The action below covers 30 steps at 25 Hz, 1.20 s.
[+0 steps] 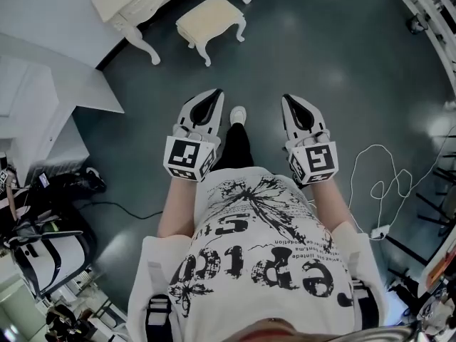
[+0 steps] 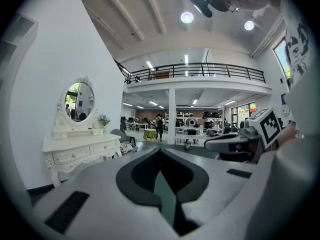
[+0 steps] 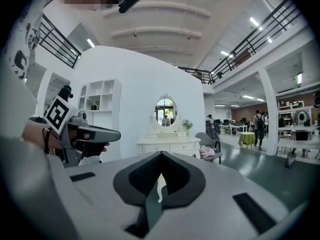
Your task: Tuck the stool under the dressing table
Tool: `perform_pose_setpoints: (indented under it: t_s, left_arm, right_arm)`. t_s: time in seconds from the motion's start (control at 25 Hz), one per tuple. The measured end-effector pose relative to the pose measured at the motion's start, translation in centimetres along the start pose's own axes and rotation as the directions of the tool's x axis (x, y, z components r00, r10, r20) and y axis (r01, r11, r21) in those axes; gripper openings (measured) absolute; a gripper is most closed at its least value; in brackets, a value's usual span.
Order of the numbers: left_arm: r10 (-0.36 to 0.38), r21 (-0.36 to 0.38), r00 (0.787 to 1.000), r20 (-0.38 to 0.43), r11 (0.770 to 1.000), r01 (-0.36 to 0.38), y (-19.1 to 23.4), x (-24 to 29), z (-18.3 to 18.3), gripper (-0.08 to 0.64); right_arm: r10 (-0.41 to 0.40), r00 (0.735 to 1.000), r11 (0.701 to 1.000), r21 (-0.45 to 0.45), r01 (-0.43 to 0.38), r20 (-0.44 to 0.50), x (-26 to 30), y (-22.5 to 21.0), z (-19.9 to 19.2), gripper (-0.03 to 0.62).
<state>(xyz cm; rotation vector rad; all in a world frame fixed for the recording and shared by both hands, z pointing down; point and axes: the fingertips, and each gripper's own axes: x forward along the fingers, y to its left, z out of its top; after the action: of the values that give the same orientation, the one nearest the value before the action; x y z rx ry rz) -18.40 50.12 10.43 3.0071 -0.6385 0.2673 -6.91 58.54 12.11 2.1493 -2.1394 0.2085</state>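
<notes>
The cream stool (image 1: 209,21) with curved legs stands on the dark floor ahead of me, just right of the white dressing table (image 1: 125,0), outside it. My left gripper (image 1: 216,93) and right gripper (image 1: 288,98) are held side by side at waist height, well short of the stool, both shut and holding nothing. In the left gripper view the dressing table (image 2: 79,150) with its oval mirror (image 2: 79,101) is at the left, beyond the left gripper (image 2: 160,151). In the right gripper view the dressing table (image 3: 167,145) stands straight ahead of the right gripper (image 3: 161,154); the stool is mostly hidden behind the jaws.
A white stepped platform (image 1: 50,95) fills the left side. Dark bags and equipment (image 1: 43,234) lie at the lower left. A white cable (image 1: 377,180) with a power strip (image 1: 380,231) loops over the floor at the right. A grey chair (image 3: 210,143) stands right of the table.
</notes>
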Motion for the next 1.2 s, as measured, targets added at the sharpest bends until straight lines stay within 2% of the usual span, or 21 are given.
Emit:
perform_pose_setpoints:
  t_s: [0.28, 0.52, 0.72, 1.0, 1.2]
  left_arm:
    - [0.002, -0.037, 1.000, 0.010, 0.999, -0.001, 7.7, 7.9, 1.4, 0.020]
    - [0.023, -0.032, 1.000, 0.002, 0.999, -0.023, 17.4, 14.9, 3.6, 0.020]
    - [0.055, -0.049, 0.998, -0.014, 0.997, -0.056, 25.1, 19.7, 4.2, 0.021]
    - [0.155, -0.111, 0.983, -0.096, 0.980, -0.165, 31.9, 24.3, 1.0, 0.020]
    - [0.269, -0.149, 0.949, -0.163, 0.944, -0.293, 37.0, 28.8, -1.7, 0.021]
  right_arm:
    - [-0.018, 0.999, 1.000, -0.016, 0.017, -0.033, 9.5, -4.2, 1.7, 0.017]
    - [-0.008, 0.999, 0.999, -0.042, 0.006, -0.053, 20.9, -7.2, 4.8, 0.017]
    - [0.024, 0.995, 0.998, -0.052, -0.029, -0.092, 30.0, -8.7, 5.8, 0.017]
    - [0.144, 0.975, 0.986, -0.060, -0.156, -0.170, 40.6, -10.5, 4.4, 0.017]
    - [0.241, 0.948, 0.962, -0.076, -0.262, -0.210, 49.8, -13.4, 2.9, 0.017]
